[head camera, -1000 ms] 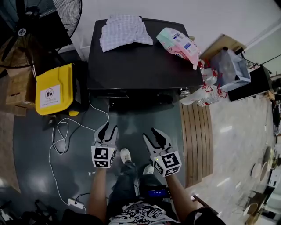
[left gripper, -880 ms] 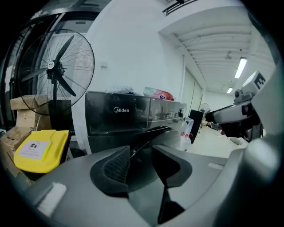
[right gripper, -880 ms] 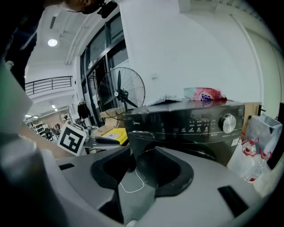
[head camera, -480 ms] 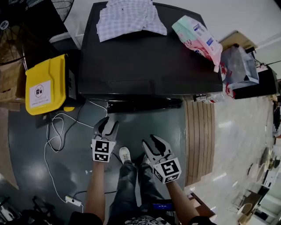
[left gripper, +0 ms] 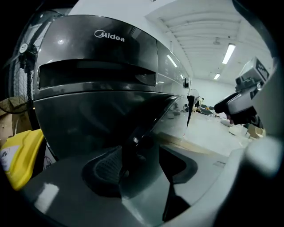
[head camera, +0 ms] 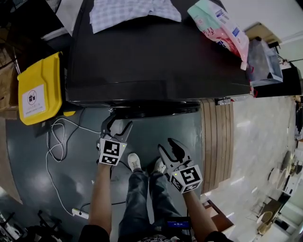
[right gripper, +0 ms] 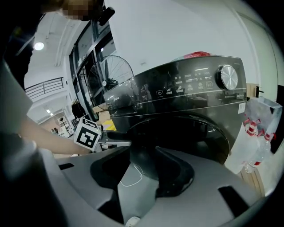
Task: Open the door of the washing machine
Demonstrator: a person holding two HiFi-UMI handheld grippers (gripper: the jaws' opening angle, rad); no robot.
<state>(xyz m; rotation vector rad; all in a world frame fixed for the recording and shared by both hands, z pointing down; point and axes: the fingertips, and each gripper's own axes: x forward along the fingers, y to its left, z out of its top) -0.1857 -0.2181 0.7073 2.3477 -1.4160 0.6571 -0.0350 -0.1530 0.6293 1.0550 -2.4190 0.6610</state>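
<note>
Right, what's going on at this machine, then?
A person stands facing a black washing machine with a gripper in each hand. The left gripper is at the left edge of the door; its jaws have just been opening wide and grip nothing yet. The right gripper hangs back above the floor, open and empty. The door looks shut.

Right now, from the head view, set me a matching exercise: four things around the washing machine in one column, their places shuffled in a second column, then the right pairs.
Things
1. checked cloth
2. yellow container
3. white cable
4. slatted wooden board

Places
A. on the floor, to the right of the washing machine
B. in loops on the floor, left of the person's legs
C. on top of the machine, at the back
D. beside the machine's left side

Pairs: 1-C; 2-D; 3-B; 4-A
</note>
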